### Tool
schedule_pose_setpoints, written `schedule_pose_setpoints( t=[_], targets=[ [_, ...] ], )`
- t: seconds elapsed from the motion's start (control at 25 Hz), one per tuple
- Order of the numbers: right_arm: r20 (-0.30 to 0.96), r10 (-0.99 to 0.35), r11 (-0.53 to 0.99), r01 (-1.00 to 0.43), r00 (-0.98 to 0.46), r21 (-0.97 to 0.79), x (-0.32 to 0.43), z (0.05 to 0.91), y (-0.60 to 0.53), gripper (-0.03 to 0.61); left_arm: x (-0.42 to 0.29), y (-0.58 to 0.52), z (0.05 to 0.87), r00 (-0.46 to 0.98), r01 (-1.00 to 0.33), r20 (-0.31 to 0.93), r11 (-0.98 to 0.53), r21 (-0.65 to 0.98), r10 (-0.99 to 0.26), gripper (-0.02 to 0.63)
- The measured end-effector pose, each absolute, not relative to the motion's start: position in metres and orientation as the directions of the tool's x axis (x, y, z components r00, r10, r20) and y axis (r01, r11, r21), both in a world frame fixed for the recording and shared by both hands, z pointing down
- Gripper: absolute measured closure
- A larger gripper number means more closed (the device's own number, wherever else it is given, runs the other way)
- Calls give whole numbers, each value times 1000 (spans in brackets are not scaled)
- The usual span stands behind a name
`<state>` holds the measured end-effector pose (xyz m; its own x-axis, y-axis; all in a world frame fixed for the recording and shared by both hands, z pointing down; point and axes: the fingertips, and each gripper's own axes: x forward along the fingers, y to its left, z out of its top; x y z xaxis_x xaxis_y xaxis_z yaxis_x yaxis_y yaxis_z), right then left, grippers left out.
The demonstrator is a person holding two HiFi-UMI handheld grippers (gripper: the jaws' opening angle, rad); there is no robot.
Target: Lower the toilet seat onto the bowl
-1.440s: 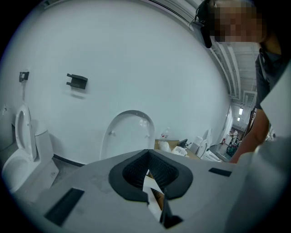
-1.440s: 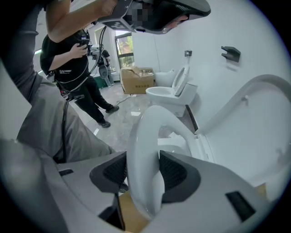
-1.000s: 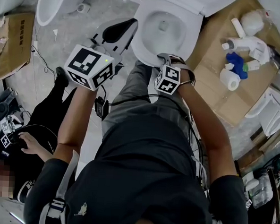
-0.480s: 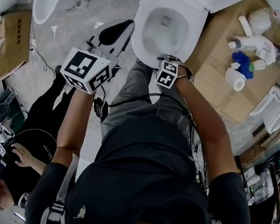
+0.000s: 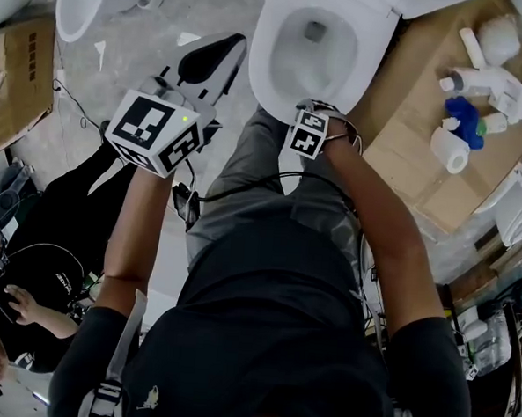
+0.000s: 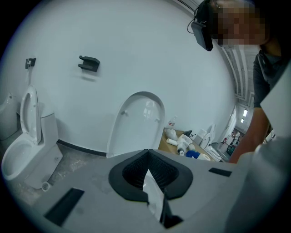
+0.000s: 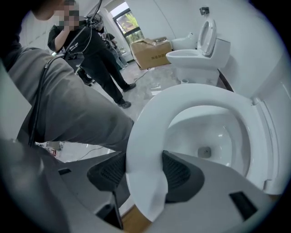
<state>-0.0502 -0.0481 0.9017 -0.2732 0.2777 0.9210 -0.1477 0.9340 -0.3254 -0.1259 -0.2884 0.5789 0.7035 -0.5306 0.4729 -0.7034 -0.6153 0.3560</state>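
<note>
To your right, a flattened cardboard sheet (image 5: 397, 141) lay on the floor, carrying a white paper roll (image 5: 447, 148), a blue object (image 5: 465, 113) and a white bottle (image 5: 469, 47) close together. Off to your left stood a second toilet (image 5: 93, 3), its seat raised in the right tool's view, with a cardboard box (image 5: 22, 70) near it. A person in black (image 5: 37, 260) was low on the floor at your left. A dark bracket (image 6: 89, 63) was fixed to the white wall.

Right tongs (image 5: 307, 111), jaws just opening, are at the lowered toilet seat's (image 5: 268, 67) front rim; left tongs (image 5: 222, 58) hover above the floor (image 5: 128, 67).
</note>
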Motion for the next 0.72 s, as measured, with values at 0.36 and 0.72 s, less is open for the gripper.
schedule_pose_setpoints(
  t=[0.36,0.72],
  targets=[
    [878,378,877,-191,-293,-441,-51,938,-40,328,-120,-287,602,705,-700,488,-613,365,-515,611],
    [888,381,880,-195,-257,-433,-52,974,-37,330,-126,-283,621,691,-713,510,-599,364,-513,611]
  ],
)
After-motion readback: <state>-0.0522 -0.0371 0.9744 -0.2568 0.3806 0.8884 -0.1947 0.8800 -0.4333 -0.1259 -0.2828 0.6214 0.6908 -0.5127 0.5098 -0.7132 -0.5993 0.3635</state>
